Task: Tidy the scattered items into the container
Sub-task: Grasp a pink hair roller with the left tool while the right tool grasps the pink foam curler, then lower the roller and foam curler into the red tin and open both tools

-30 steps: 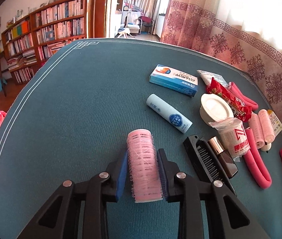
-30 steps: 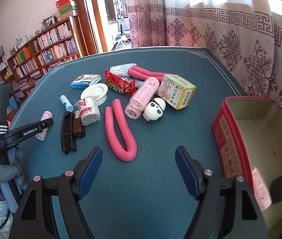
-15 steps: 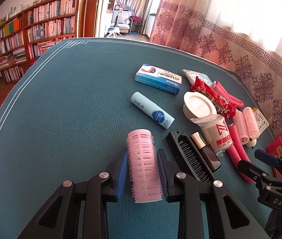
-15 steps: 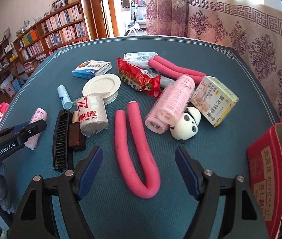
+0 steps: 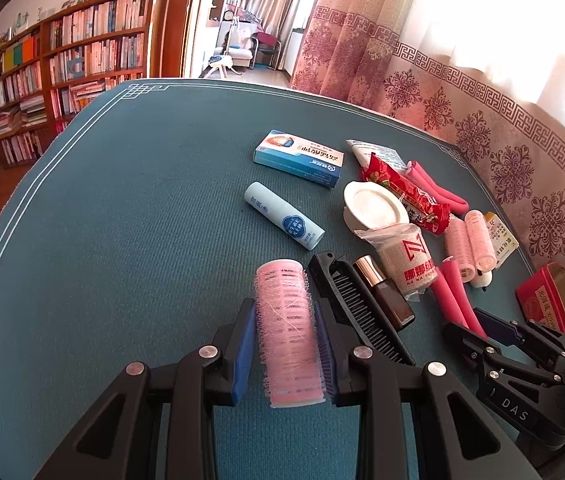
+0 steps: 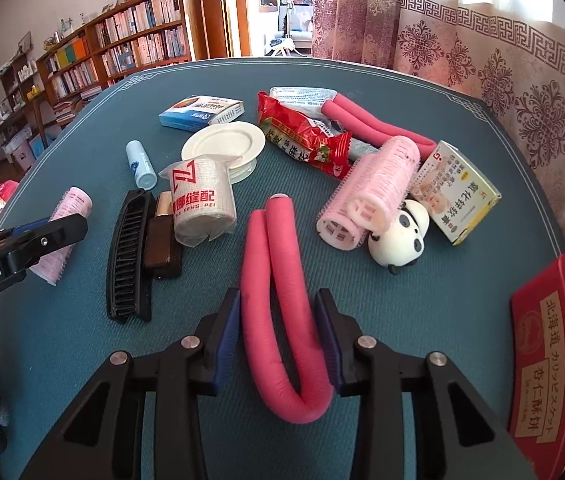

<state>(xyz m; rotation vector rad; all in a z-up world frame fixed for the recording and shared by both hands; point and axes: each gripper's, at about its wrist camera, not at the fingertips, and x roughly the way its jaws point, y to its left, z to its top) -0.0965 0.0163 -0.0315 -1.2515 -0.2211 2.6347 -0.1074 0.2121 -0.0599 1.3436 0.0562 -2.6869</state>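
Hardly anything has gone into the tin yet, as far as I can see. The red tin [image 6: 542, 364] sits at the right edge of the counter [image 6: 402, 300], and only a corner of its inside shows, so I cannot tell what it already holds.

The left gripper [image 5: 284, 332] is pinching a pink hair roller [image 5: 288, 328] between its pads, low over the counter and well apart from the tin. The right gripper [image 6: 278, 340] is closing around the bent end of a pink foam curler [image 6: 278, 308]; the curler lies between the pads and they look to be touching its sides.

So two items are in hand and everything else waits on the counter: a black comb [image 6: 128, 256] with a small brown bottle [image 6: 160, 240] beside it, a wrapped roll [image 6: 202, 204], a white lid [image 6: 224, 144], a blue box [image 6: 202, 112], a light blue tube [image 6: 140, 164], a red snack packet [image 6: 302, 136], two more rollers [image 6: 370, 192], a panda toy [image 6: 400, 236], a yellow box [image 6: 456, 190] and another foam curler [image 6: 374, 124]. Most of the job is left.
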